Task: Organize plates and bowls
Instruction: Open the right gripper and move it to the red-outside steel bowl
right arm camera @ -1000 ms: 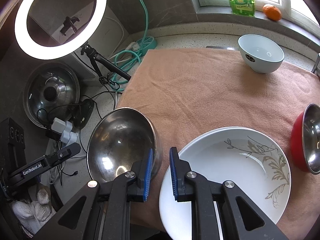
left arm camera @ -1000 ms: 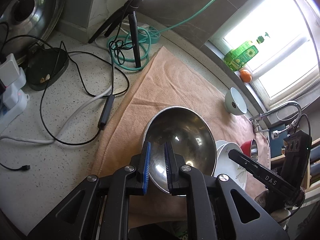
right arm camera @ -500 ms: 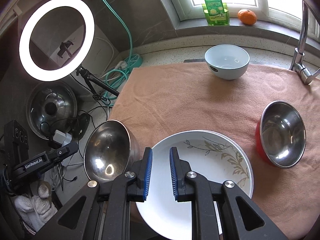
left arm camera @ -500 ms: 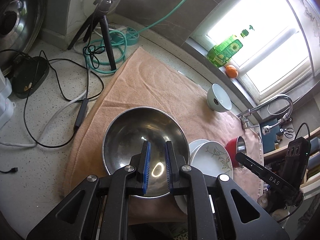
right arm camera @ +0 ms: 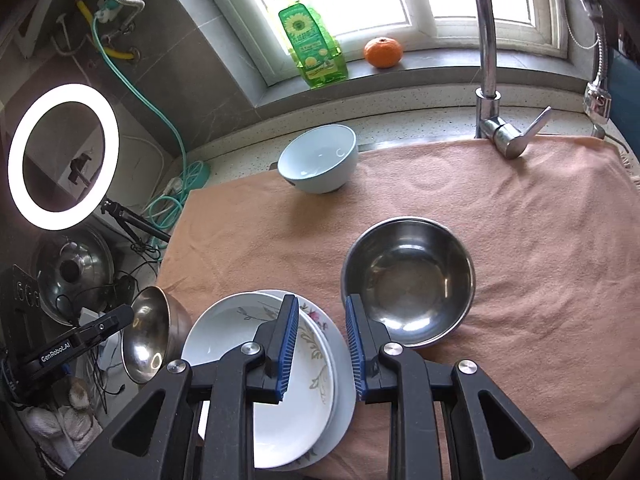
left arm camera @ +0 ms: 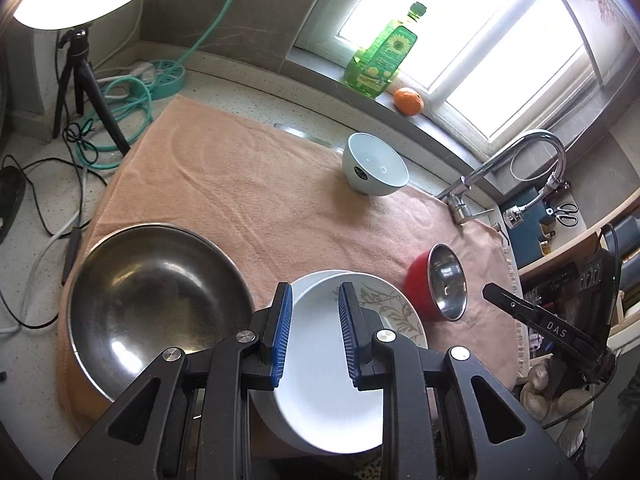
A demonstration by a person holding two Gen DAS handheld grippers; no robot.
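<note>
Two stacked white plates (left arm camera: pixel 384 312) with a leaf pattern lie at the front edge of a peach towel (left arm camera: pixel 240 184). My left gripper (left arm camera: pixel 314 336) hovers over them, its jaws opening with nothing gripped. A large steel bowl (left arm camera: pixel 152 300) rests to their left, a red bowl with a steel inside (left arm camera: pixel 440 292) to their right, and a pale blue bowl (left arm camera: pixel 376 164) at the back. My right gripper (right arm camera: pixel 322 348) hangs between the plates (right arm camera: pixel 224 332) and the red bowl (right arm camera: pixel 408 280). Its jaws are opening too, and empty.
A faucet (right arm camera: pixel 486 60) stands at the towel's back right. A green soap bottle (right arm camera: pixel 312 44) and an orange (right arm camera: pixel 383 53) sit on the window sill. A ring light (right arm camera: pixel 62 156), a tripod, cables (left arm camera: pixel 100 120) and a pot lid (right arm camera: pixel 70 268) crowd the counter at left.
Both grippers swung to the right. The left went from over the large steel bowl to over the plates, the right from the plates' left rim towards the red bowl. Both jaws have widened.
</note>
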